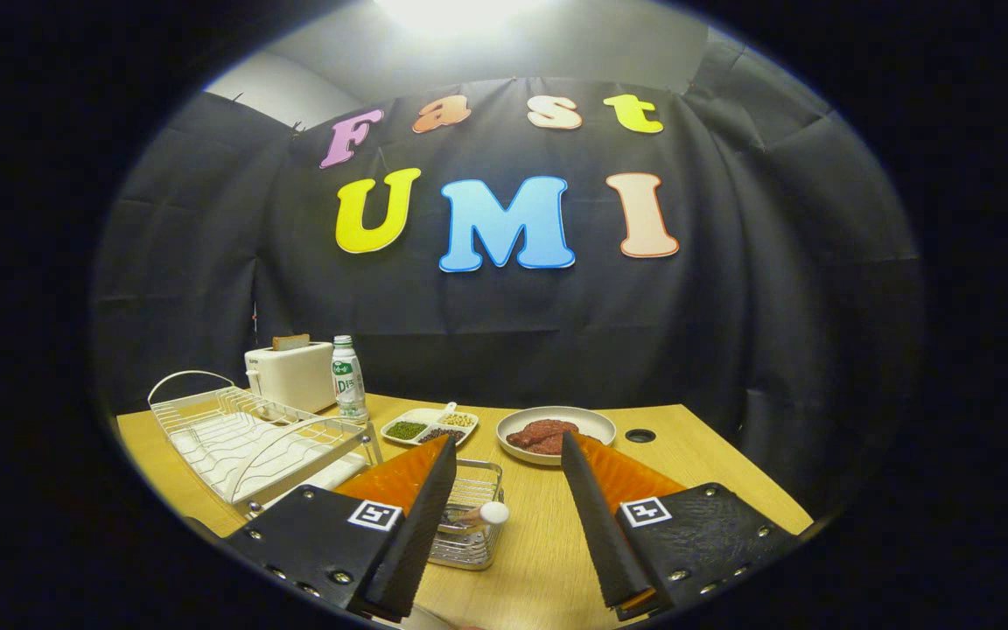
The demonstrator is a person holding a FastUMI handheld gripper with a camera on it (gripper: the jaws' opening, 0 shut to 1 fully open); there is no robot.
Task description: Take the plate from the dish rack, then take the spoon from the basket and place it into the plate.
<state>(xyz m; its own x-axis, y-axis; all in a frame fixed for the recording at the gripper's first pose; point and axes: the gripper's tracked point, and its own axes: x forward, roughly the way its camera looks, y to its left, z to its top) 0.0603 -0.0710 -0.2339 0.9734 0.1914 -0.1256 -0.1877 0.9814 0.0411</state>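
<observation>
Wooden table (pixel 548 542) against black cloth wall (pixel 775 289); claw (pixel 508 451) spread open, holding nothing, above basket (pixel 473 516).

Lighting: we log one bright overhead glare against a dim booth. Table (pixel 556 542) evenly lit, shadows soft. Focus sharp centrally; we note strong fisheye bending and darkening toward edges.

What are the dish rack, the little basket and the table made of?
The dish rack looks like thin metal wire coated white: slim bent rods. The little basket, beside the open hand-held gripper, looks like shiny bare metal wire, reflecting light. The table looks like smooth light wood or a wood-look surface, with faint grain.
</observation>
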